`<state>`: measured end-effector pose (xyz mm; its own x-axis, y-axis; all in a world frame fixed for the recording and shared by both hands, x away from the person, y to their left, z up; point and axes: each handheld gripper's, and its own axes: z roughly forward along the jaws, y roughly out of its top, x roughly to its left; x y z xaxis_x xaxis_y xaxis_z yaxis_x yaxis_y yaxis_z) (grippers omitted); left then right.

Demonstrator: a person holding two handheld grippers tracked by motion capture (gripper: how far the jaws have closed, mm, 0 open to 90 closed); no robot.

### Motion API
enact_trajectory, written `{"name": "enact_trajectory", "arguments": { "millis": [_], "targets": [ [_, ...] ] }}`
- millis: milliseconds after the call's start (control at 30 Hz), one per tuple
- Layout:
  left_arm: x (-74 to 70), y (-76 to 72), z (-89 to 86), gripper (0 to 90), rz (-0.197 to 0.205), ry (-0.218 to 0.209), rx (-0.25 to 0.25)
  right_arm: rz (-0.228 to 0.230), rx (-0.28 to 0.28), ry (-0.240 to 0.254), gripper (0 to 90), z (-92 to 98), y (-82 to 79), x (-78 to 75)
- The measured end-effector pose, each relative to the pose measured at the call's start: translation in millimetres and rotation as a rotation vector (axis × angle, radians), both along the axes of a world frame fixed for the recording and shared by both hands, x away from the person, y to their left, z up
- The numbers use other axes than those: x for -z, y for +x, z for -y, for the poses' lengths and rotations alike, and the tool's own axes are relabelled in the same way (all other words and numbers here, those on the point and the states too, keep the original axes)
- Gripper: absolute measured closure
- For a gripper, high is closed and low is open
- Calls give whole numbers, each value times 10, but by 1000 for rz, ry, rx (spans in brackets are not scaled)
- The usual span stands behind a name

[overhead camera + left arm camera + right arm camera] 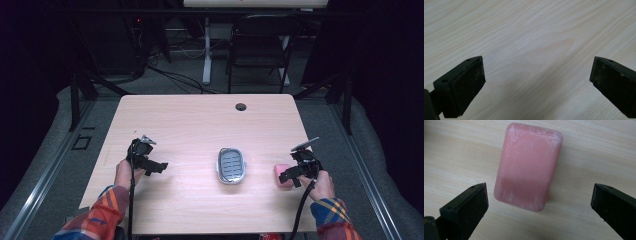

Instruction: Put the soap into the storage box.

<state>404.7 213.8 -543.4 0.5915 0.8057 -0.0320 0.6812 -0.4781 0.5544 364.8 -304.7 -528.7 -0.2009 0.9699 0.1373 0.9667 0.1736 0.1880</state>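
Fingers of right gripper [539, 205] were spread wide around pink soap bar [528, 166], not touching; left gripper [536, 82] gaped over bare table [529, 32], holding nothing.

One pink soap bar [527, 166], one soap dish [231, 165], two grippers.

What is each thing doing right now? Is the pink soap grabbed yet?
Soap: lying flat on the table, not grabbed.
Right gripper: open, jaws either side of the soap, not touching it.
Left gripper: open, over bare table.
Soap dish: empty, in the middle of the table.
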Motion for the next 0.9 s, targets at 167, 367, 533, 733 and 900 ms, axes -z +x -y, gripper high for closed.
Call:
{"name": "enact_trajectory", "arguments": {
  "millis": [167,367,533,733,900],
  "targets": [
    [-11,-12,9,0,5,-3,-3,-4,4,12,7,-44,46,18],
    [-18,-20,13,0,8,-4,-3,-12,13,20,7,-105,94,29],
    [-12,-14,16,0,8,-2,0,-19,17,34,14,-112,144,37],
    [-8,-11,24,0,4,1,3,-9,40,61,163,-135,179,33],
    [-11,-14,31,0,7,2,7,-16,70,51,214,-170,183,23]
  ]
}}
